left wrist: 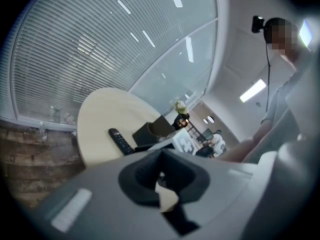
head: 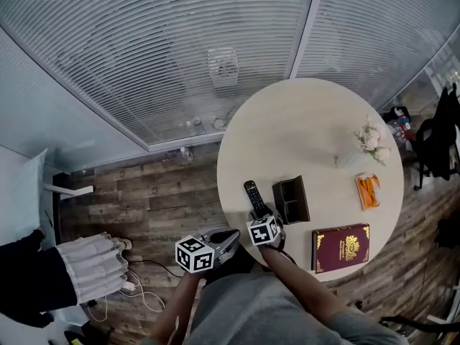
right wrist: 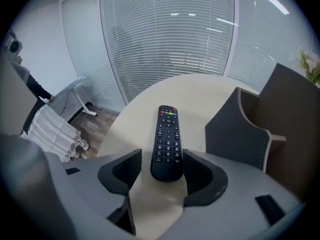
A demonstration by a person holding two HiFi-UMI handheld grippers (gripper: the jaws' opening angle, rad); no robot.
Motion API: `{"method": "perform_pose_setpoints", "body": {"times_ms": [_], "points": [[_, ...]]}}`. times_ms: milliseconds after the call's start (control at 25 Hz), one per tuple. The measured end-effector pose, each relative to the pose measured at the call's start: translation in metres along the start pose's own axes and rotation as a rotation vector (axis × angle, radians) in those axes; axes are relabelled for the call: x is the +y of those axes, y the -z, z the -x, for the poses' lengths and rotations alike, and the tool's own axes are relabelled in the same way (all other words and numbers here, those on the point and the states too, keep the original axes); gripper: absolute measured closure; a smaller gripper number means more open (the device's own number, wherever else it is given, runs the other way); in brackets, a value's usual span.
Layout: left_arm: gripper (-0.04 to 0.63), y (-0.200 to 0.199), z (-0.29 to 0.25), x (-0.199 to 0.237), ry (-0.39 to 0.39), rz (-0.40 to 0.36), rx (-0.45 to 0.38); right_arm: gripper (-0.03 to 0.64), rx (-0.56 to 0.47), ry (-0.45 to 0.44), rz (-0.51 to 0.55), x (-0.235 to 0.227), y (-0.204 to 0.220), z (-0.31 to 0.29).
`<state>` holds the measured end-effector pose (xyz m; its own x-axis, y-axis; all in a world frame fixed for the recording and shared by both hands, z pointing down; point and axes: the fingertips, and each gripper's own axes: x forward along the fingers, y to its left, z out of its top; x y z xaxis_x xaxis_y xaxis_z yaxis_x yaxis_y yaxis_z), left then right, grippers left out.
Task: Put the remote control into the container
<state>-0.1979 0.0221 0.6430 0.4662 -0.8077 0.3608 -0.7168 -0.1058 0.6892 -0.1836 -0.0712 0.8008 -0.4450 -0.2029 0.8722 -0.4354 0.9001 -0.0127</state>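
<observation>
Blinds behind glass back a round pale worktop (head: 309, 121) over a wood floor. On it the remote (head: 253, 196) lies flat near the front edge, just left of the dark container (head: 292, 200) and outside it. The right gripper (right wrist: 160, 171) tilts down at the remote's near end, its jaws spread to either side of that end. The left gripper (head: 233, 237) hangs off the worktop's edge, jaws pressed together on nothing. A red book (head: 341, 246) lies to the right.
</observation>
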Motion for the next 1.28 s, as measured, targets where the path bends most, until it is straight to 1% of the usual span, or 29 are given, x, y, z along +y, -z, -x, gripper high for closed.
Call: {"method": "perform_pose_setpoints", "body": {"times_ms": [200,360,560,1000,1280], "points": [[0.595,0.002,-0.001,0.004,0.002,0.008,0.008,0.376,0.01,0.01,-0.031,-0.004,0.003,-0.004],[0.595,0.001,-0.001,0.004,0.01,0.009,0.014,0.376,0.024,0.001,-0.09,-0.006,0.008,-0.005],[0.595,0.001,-0.002,0.007,0.013,0.009,0.023,0.377,0.022,0.006,-0.081,-0.006,0.007,-0.008],[0.595,0.0,-0.004,0.01,0.02,0.011,0.027,0.389,0.006,-0.038,-0.075,-0.001,0.006,-0.007],[0.595,-0.004,-0.007,0.015,0.013,0.01,0.015,0.391,-0.041,-0.111,-0.165,0.001,-0.005,0.005]]}}
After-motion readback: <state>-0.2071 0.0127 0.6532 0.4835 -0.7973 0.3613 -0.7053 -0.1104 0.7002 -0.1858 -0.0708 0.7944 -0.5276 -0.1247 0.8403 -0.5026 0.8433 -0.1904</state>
